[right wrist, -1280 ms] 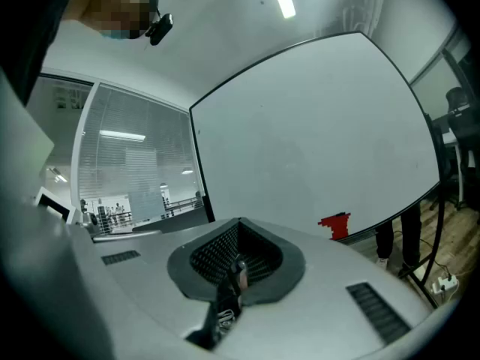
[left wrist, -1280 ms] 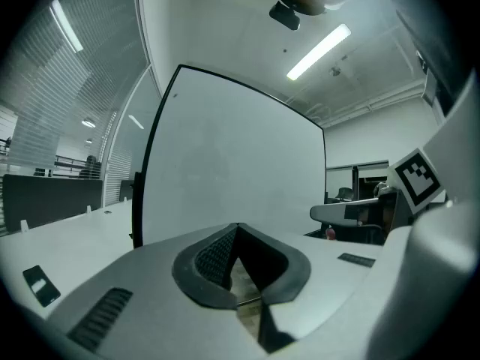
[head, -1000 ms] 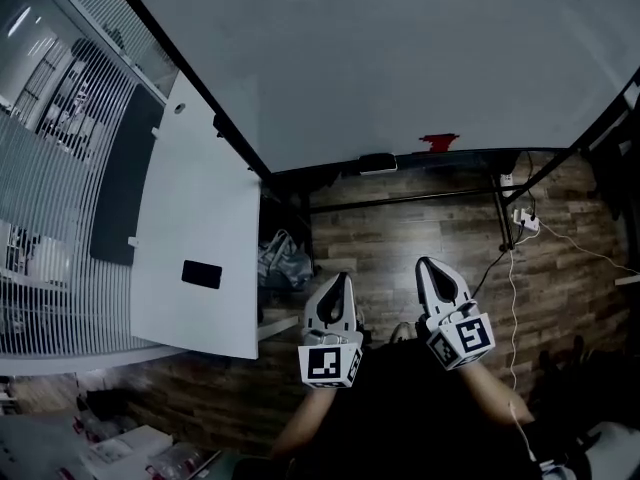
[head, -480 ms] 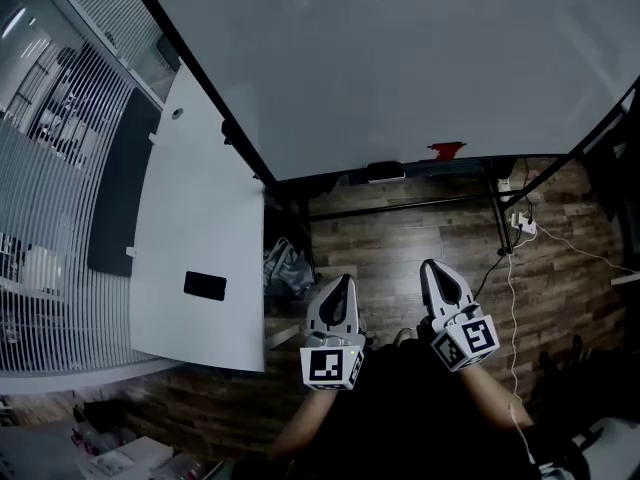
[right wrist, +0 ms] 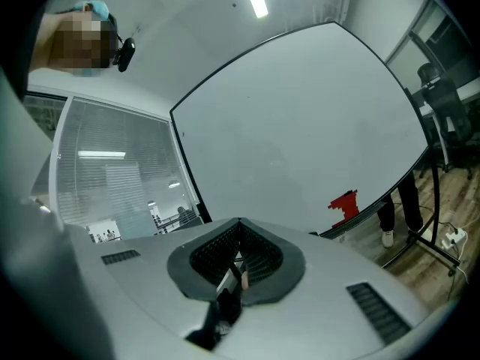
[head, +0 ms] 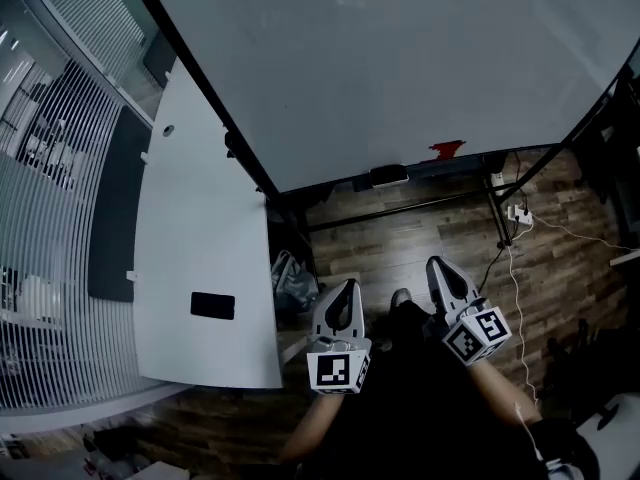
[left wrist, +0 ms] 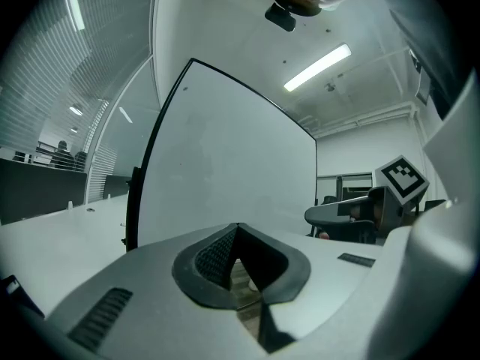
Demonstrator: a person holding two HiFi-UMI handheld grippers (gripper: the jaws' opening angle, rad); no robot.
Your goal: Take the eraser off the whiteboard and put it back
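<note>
Head view: left hand-held gripper [head: 345, 286] and right hand-held gripper [head: 437, 263] both closed, empty; red eraser [head: 445, 149] at whiteboard [head: 400, 58] bottom edge, well apart.

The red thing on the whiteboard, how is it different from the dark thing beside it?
The jagged red piece is red; the dark oblong block is blackish with a paler top. The red piece has a stepped outline; the block is a smooth bar. The red piece sits on the board's face; the block lower, at its frame. Both are small, near the white whiteboard's bottom edge.
</note>
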